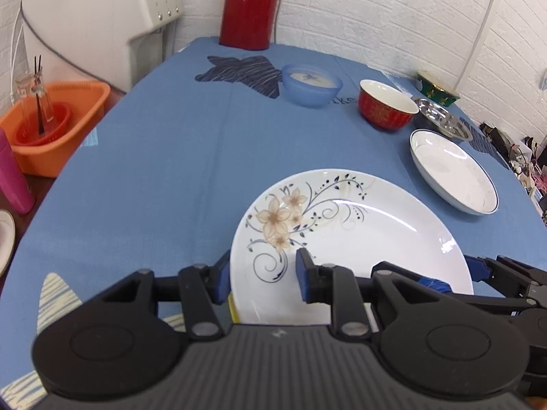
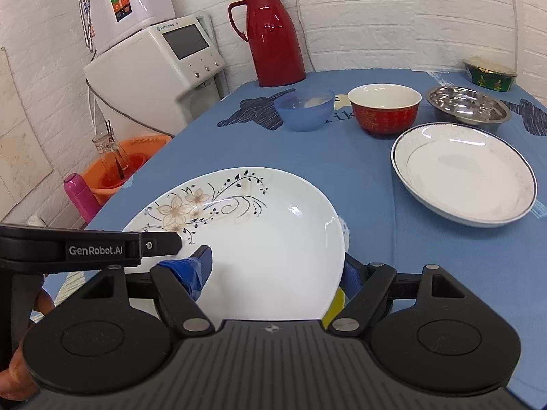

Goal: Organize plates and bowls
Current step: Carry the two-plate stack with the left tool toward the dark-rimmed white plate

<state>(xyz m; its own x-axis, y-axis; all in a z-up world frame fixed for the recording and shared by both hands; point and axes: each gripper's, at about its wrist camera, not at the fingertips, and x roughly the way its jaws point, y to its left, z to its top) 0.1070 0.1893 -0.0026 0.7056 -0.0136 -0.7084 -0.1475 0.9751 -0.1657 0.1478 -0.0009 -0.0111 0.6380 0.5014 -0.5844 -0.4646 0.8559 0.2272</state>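
While gripping opposite rims of the white floral ceramic plate (image 1: 359,239), left claw (image 1: 263,275) narrow, right claw (image 2: 277,268) wide; plate near, above blue-clothed tabletop (image 1: 154,171), rimmed white dish (image 2: 465,174) far right.

Support: a table (image 2: 307,177) covered by a blue cloth (image 1: 164,157) with dark blue and cream printed patches.
Far edge: a red jug (image 2: 271,34) is stood by the white brick wall.
Middle row: a blue bowl (image 2: 304,109), then a red bowl (image 2: 384,109) with a white inside, then a steel bowl (image 2: 468,106); all upright on the cloth, close together.
Far right corner: a green patterned bowl (image 2: 490,75) is set apart from the row.
Nearer, right: a white plate (image 2: 465,174) with a dark rim line, just in front of the steel bowl.
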